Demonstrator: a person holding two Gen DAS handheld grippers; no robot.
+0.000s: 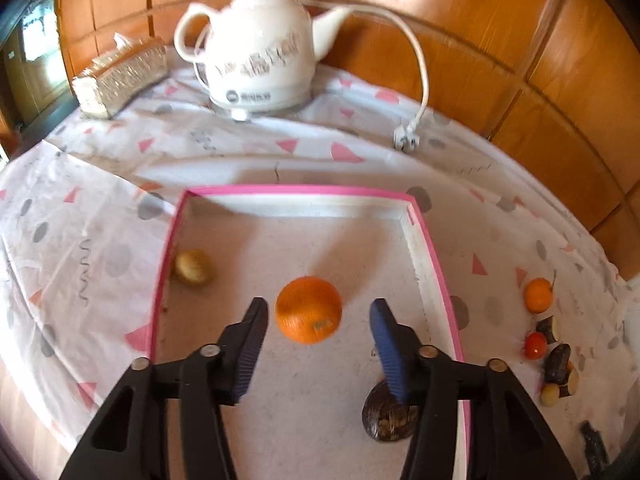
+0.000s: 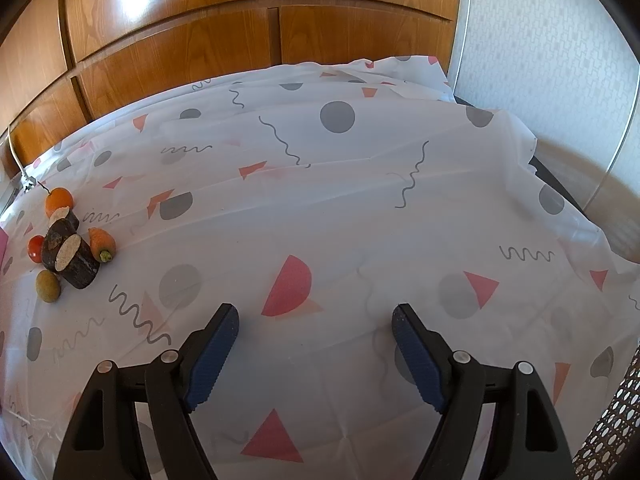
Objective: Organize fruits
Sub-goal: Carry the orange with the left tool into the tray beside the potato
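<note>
In the left wrist view a pink-rimmed tray point(image 1: 434, 264) lies on the patterned cloth. An orange point(image 1: 308, 310) is in the tray between my open left gripper's point(image 1: 320, 344) fingertips, not touched by either pad. A yellowish fruit point(image 1: 193, 267) lies at the tray's left wall and a dark round fruit point(image 1: 386, 416) at its near right. Right of the tray lies a pile: a small orange point(image 1: 539, 295), a red tomato point(image 1: 535, 345), dark cut pieces point(image 1: 557, 358). My right gripper point(image 2: 316, 340) is open and empty over bare cloth; the pile point(image 2: 70, 248) lies far left.
A white electric kettle point(image 1: 260, 44) with its cord and plug point(image 1: 406, 138) stands at the back, a tissue box point(image 1: 120, 76) to its left. Wooden panels point(image 2: 200, 32) back the table. The cloth drops off at the right edge point(image 2: 560, 184).
</note>
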